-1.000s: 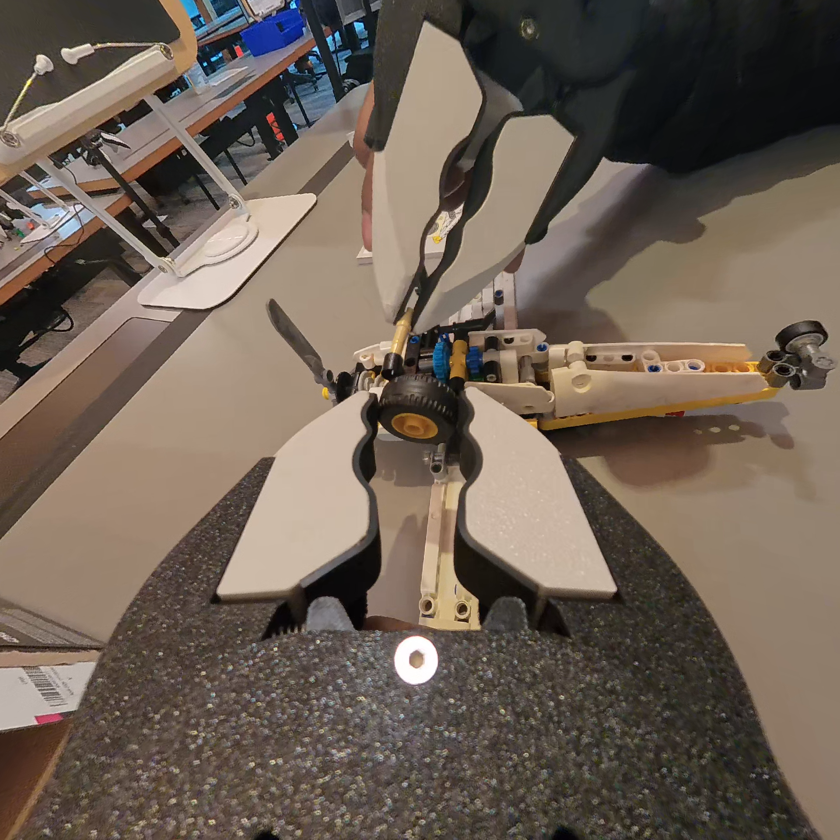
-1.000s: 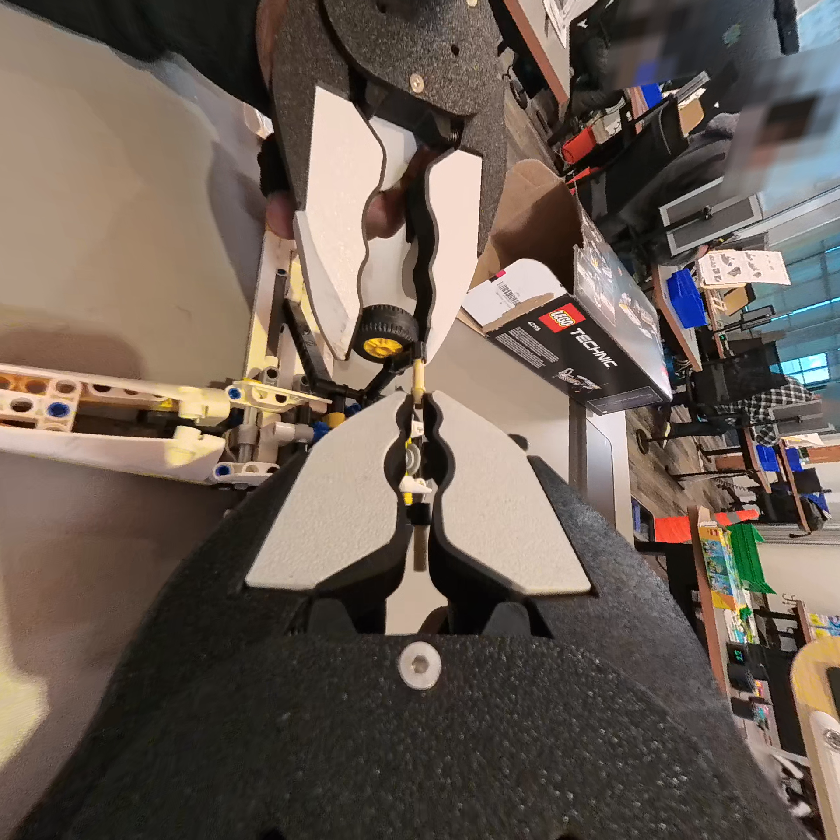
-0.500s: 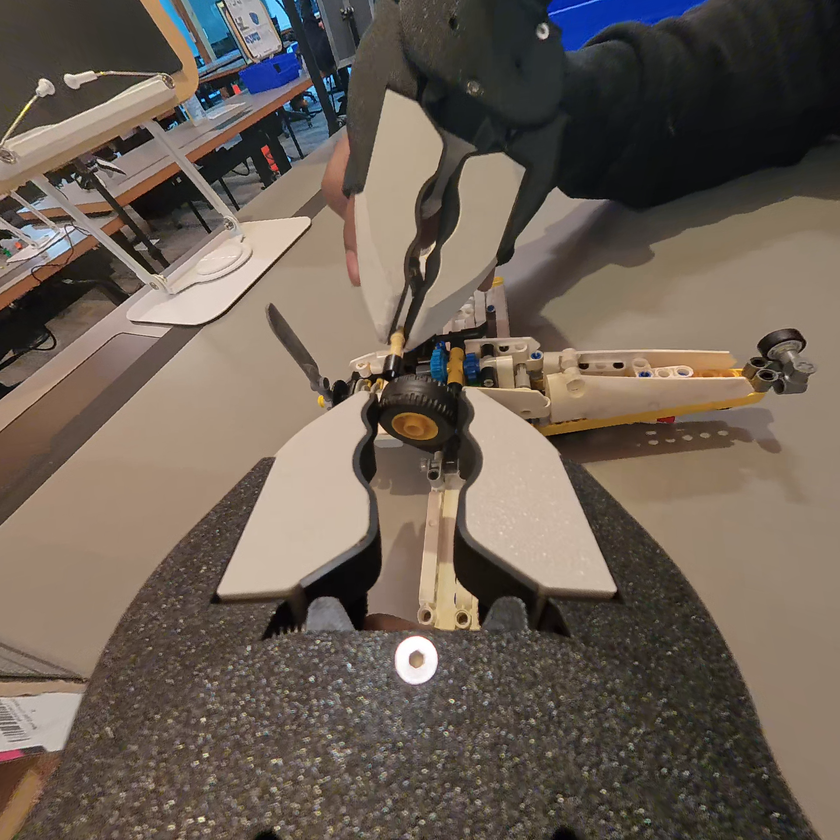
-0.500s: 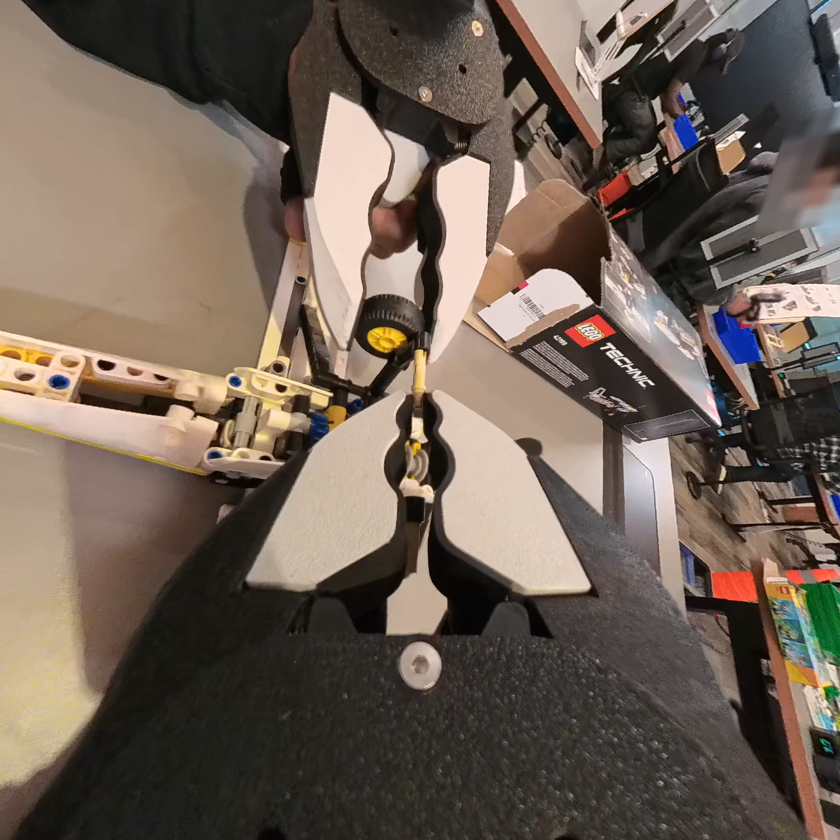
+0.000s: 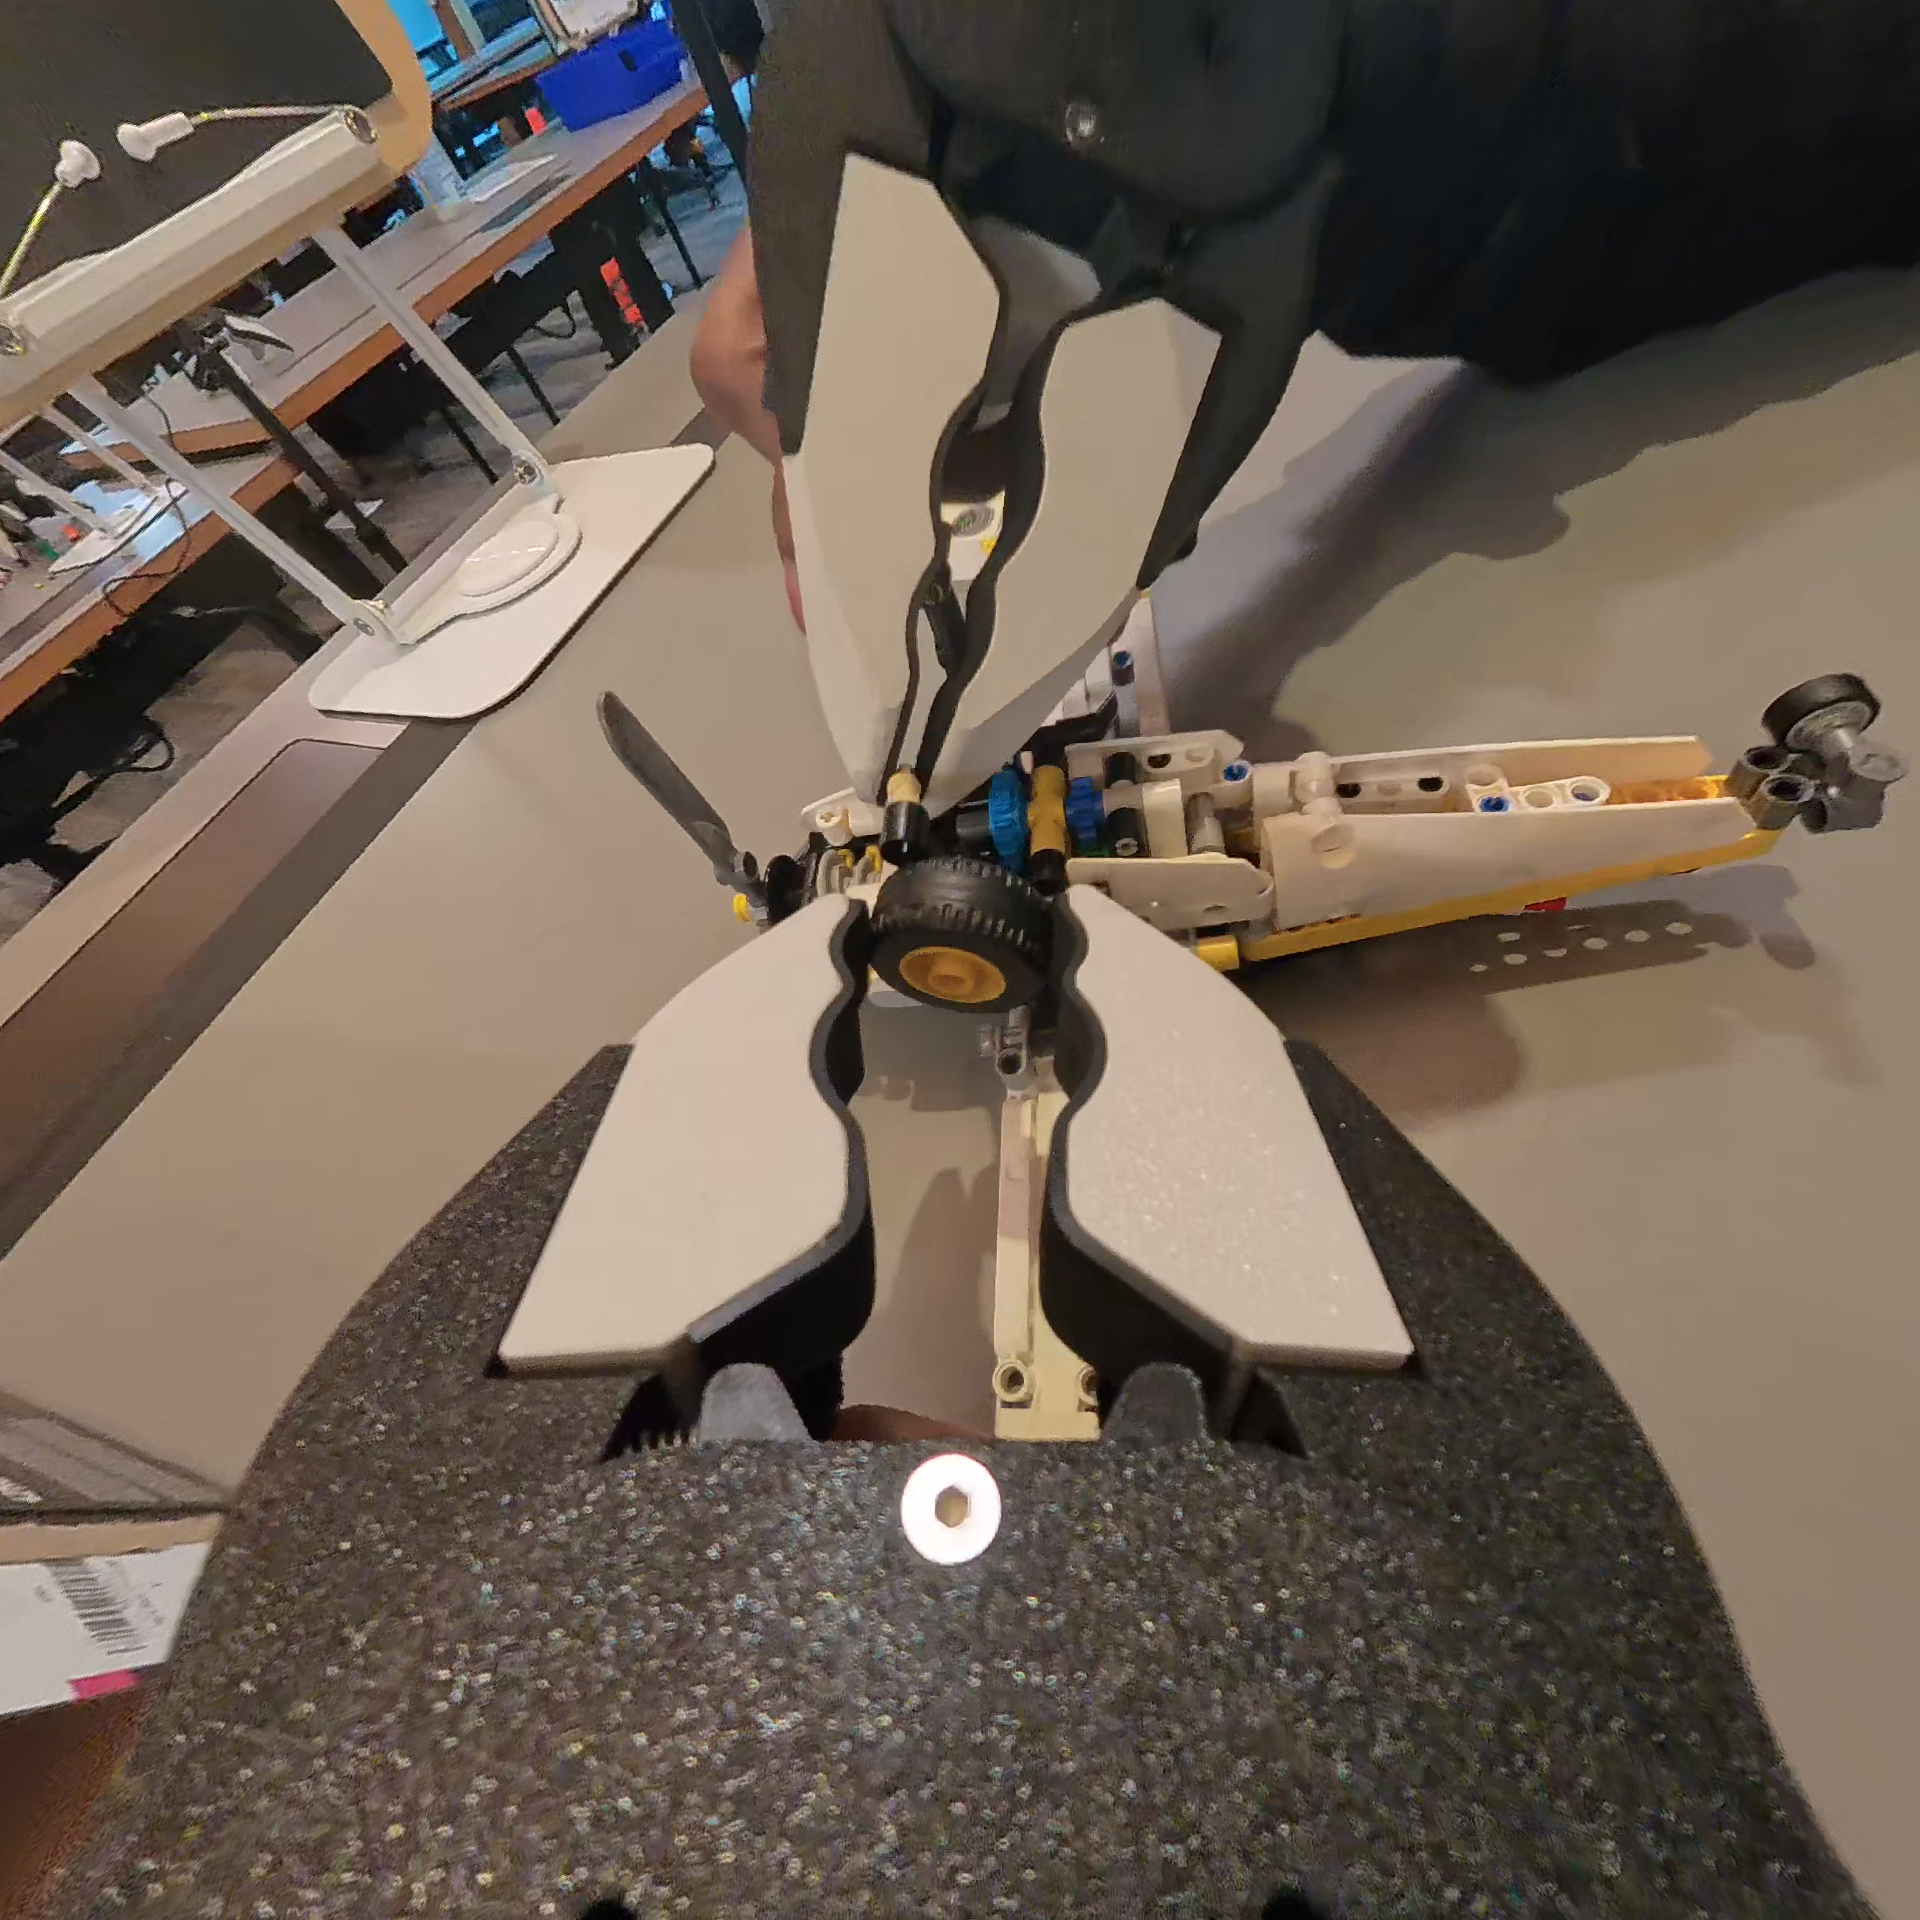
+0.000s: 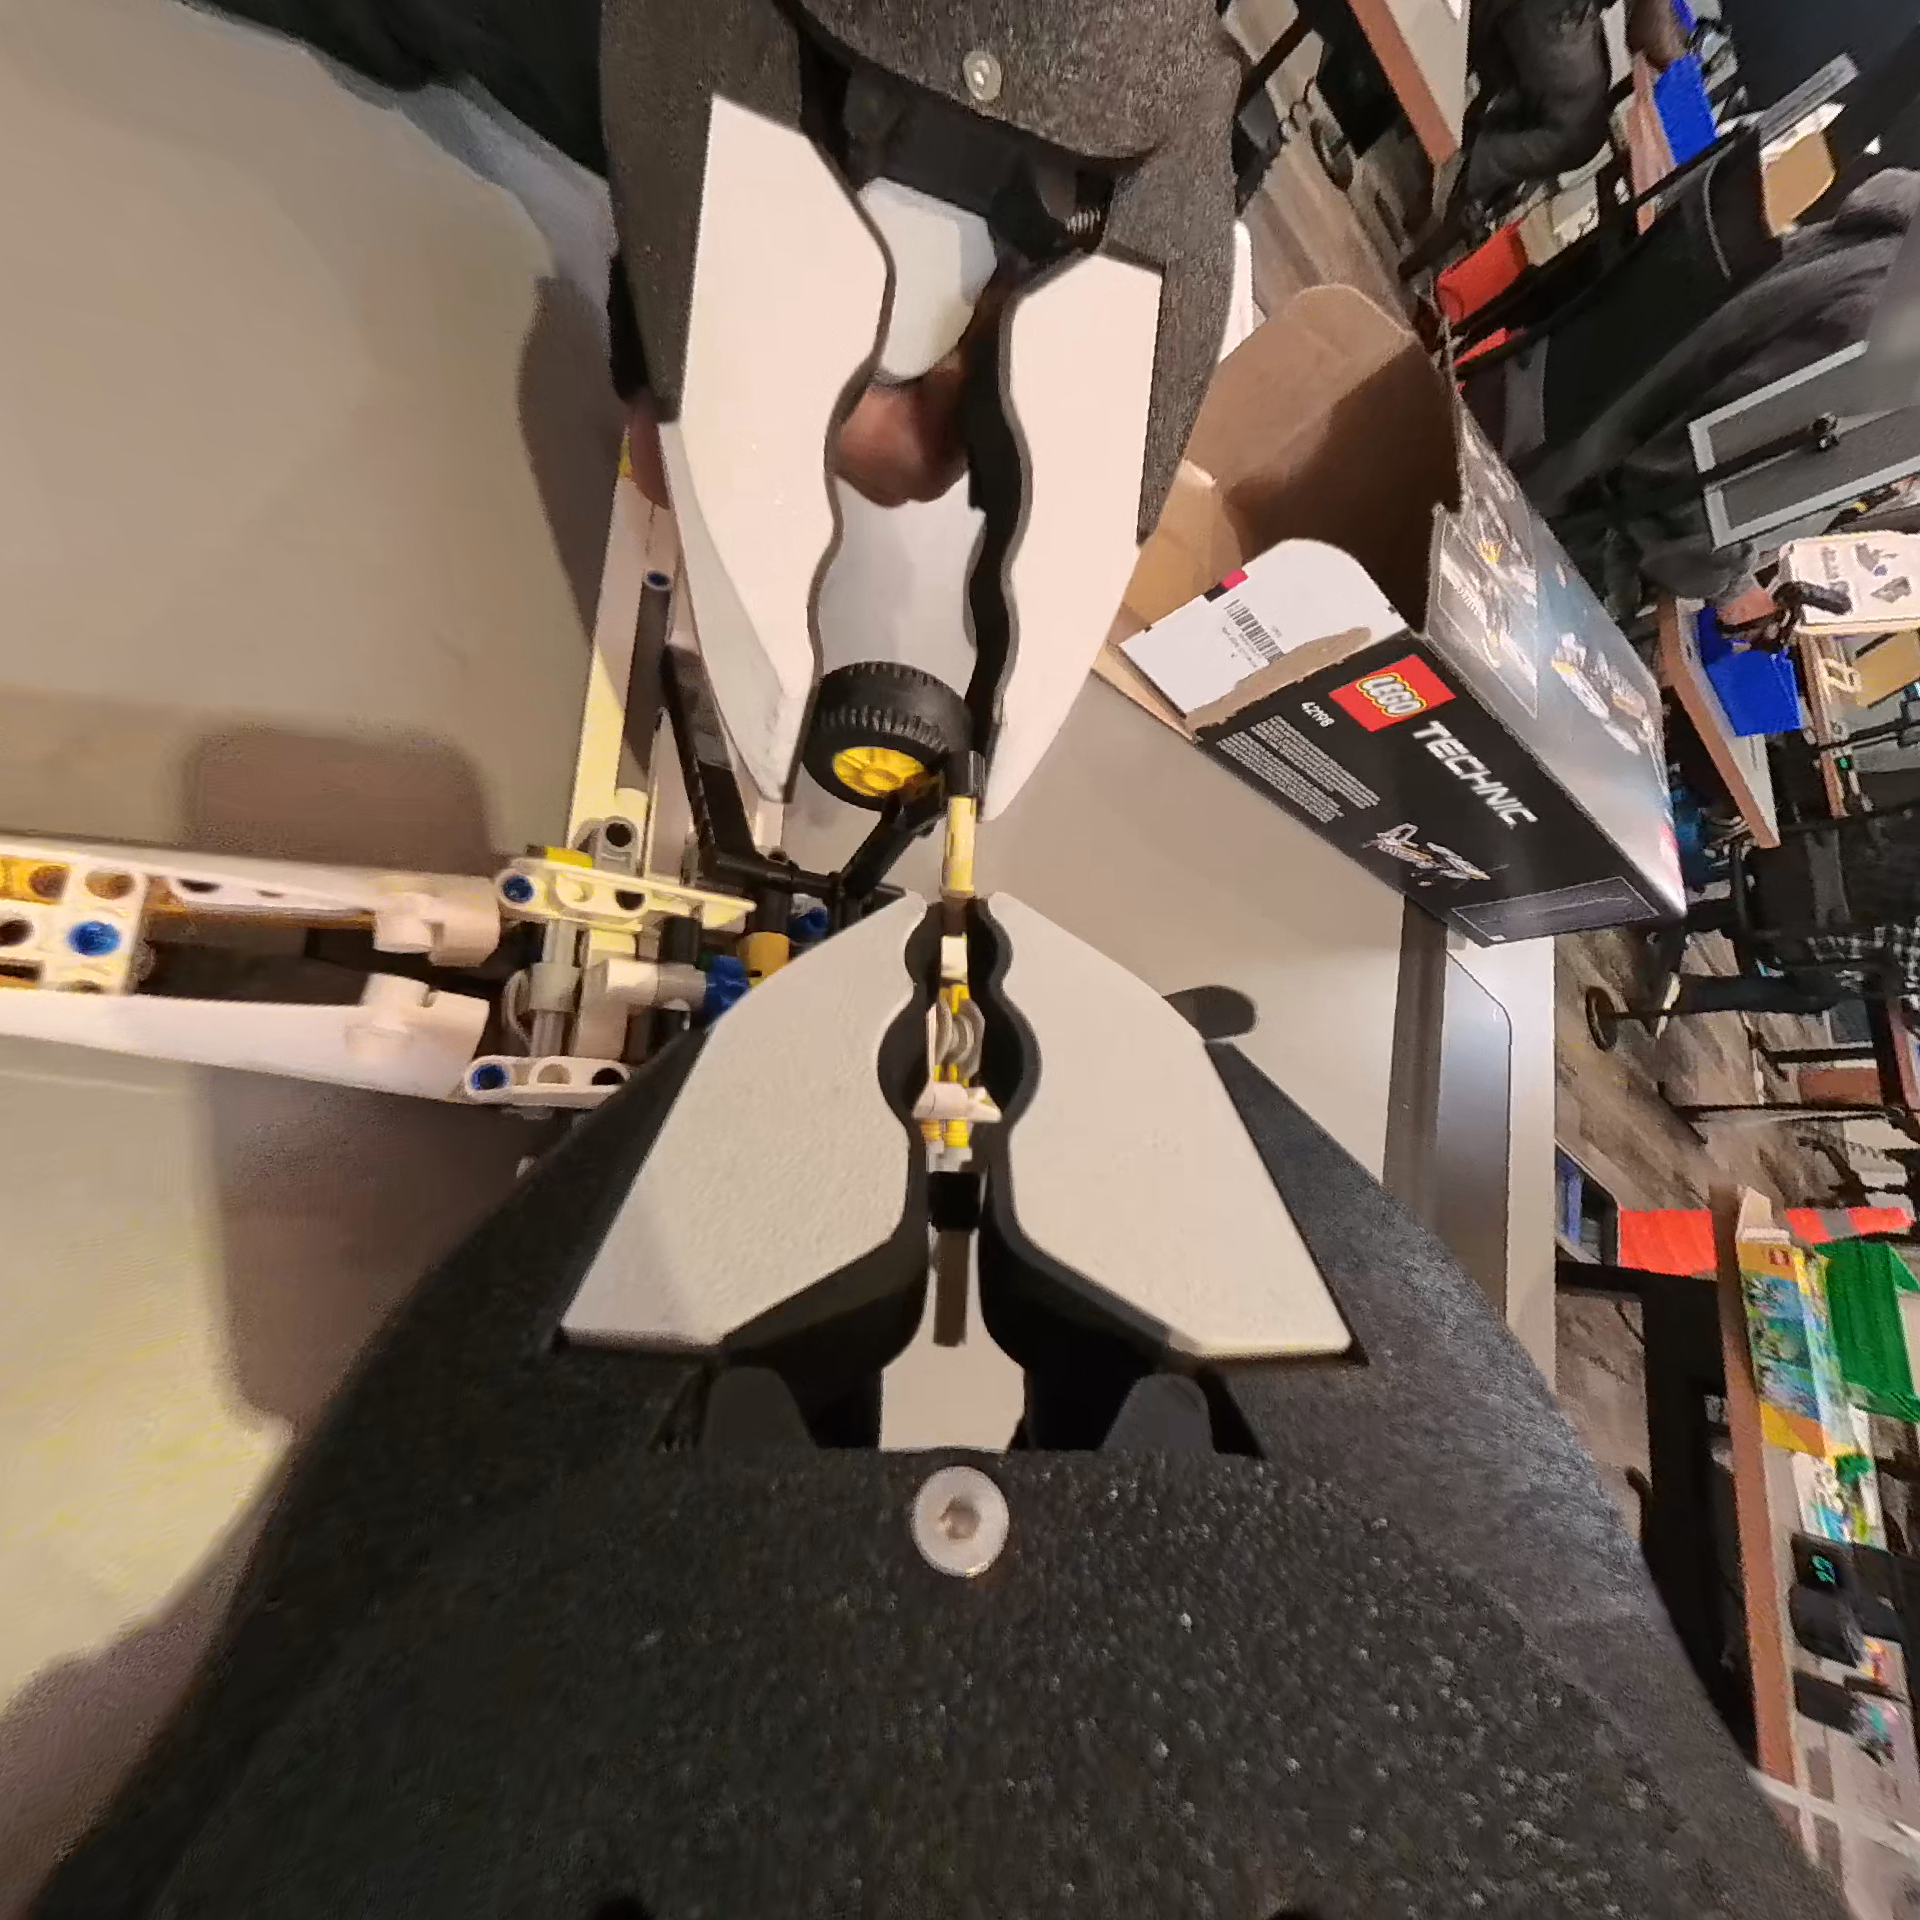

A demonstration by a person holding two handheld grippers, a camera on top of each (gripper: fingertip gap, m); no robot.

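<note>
A white and yellow toy plane (image 5: pixel 1403 821) built of construction bricks lies on the grey table (image 5: pixel 1558 1195). It has a dark propeller (image 5: pixel 665 779) and a small tail wheel (image 5: pixel 1818 717). My left gripper (image 5: pixel 961 914) is shut on a black wheel with a yellow hub (image 5: pixel 956 935) on the plane's side. The right wrist view shows the same wheel (image 6: pixel 883 727) pressed between those pads. My right gripper (image 6: pixel 958 906) is shut on a thin tan axle (image 6: pixel 961 842) that runs to the wheel's strut. In the left wrist view it comes down from above (image 5: pixel 904 795).
A white monitor stand base (image 5: pixel 499 582) sits at the table's far left edge. A dark printed box (image 6: pixel 1455 727) and an open cardboard box (image 6: pixel 1330 416) stand beyond the wheel in the right wrist view. A dark sleeve (image 5: pixel 1558 156) reaches over the table. The tips of both grippers are at nearly the same place.
Both grasps are unchanged. The right gripper has swayed a little over the plane and the views have shifted slightly. The plane stays nearly in place.
</note>
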